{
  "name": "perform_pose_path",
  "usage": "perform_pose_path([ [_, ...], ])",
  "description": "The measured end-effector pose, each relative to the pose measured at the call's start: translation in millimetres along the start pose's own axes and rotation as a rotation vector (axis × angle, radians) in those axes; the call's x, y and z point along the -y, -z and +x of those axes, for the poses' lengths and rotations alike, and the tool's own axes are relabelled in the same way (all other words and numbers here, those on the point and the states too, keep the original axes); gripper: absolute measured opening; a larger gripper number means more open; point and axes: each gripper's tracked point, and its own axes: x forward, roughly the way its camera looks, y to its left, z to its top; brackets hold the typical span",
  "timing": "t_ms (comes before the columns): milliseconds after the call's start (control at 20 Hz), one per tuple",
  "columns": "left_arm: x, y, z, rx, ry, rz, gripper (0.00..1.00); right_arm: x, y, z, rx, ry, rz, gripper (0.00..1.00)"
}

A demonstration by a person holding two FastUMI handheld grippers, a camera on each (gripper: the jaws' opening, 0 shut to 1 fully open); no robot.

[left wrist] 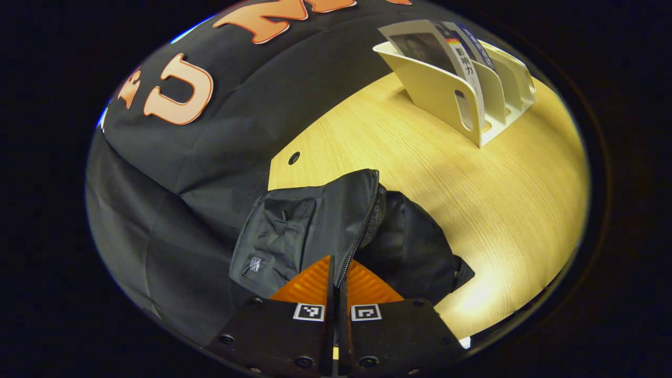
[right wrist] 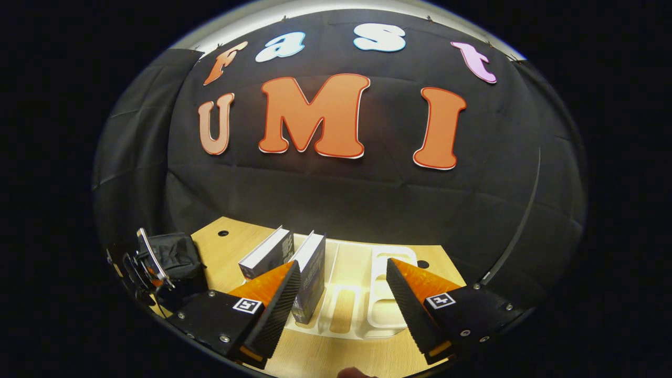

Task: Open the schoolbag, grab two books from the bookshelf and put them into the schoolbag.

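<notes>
Black schoolbag [left wrist: 310, 231] apparently pinched in left hand-held gripper [left wrist: 338, 281].

I see a desk [left wrist: 420, 173] of pale wood grain, smooth with a soft sheen. The bag [left wrist: 310, 231] looks like matt, creased cloth. The shelf [left wrist: 436, 89] is smooth plastic; the books [right wrist: 310, 268] have glossy covers.

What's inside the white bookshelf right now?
Two books lean in the bookshelf's left slots; its other slots look empty. The right gripper hides the books' lower parts.
</notes>
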Motion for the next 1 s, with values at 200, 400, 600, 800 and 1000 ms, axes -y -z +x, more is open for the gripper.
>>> perform_pose_path([
  [200, -26.2, -9.9, -13.9, 0.026, 0.066, -0.043, 0.04, -17.5, -6.9, 1.8, -0.018, -0.016, -0.017, 0.98],
  [400, -59.6, -20.0, -21.7, 0.057, 0.148, -0.049, 0.04, -38.3, -15.8, 7.0, -0.032, 0.008, -0.046, 0.98],
  [600, -88.6, -24.8, -27.7, 0.082, 0.262, -0.049, 0.03, -65.5, -18.2, 17.8, -0.091, 0.021, -0.046, 0.98],
  [800, -112.4, -30.1, -34.9, 0.098, 0.377, -0.05, 0.03, -94.6, -15.5, 29.0, -0.193, 0.014, -0.045, 0.98],
  [1000, -132.2, -36.0, -37.0, 0.092, 0.486, -0.058, 0.04, -110.4, -12.8, 44.9, -0.308, 0.008, -0.001, 0.98],
])
